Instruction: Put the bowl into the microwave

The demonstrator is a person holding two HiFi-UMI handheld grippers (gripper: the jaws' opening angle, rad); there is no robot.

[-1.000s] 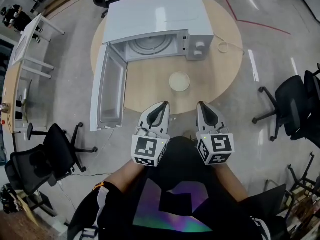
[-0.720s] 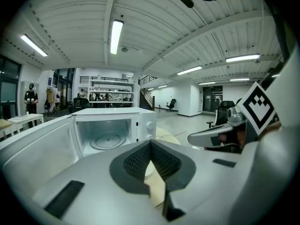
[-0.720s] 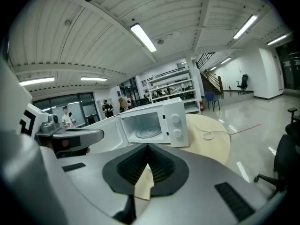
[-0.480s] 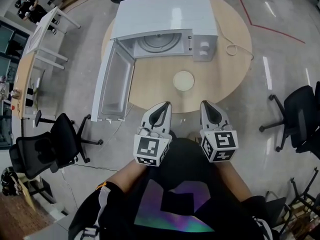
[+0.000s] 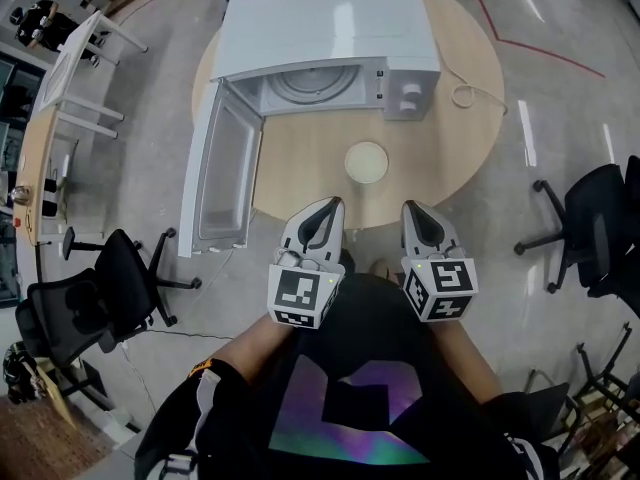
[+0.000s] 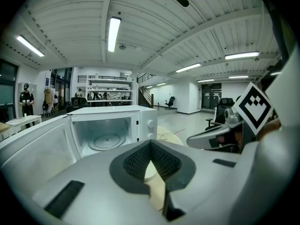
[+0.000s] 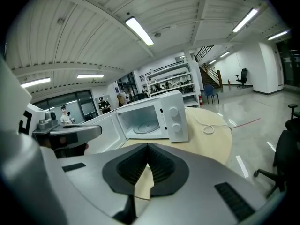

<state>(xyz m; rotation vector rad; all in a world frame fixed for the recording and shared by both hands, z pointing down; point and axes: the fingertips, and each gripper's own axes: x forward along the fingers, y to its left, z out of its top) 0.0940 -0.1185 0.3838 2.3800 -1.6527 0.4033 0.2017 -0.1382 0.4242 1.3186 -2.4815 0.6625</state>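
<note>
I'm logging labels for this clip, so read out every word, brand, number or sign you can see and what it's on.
No readable text in any view.
Left gripper and right gripper: cubes carry only black-and-white square patterns, no letters.
Microwave: anything printed by the knobs is too small to read.
Shirt: coloured graphic, no letters.
Sleeve: orange patch, too blurred to read.

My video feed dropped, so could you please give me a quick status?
Left gripper and right gripper shut, empty. Bowl on table, untouched. Microwave door open; nothing in the way.
</note>
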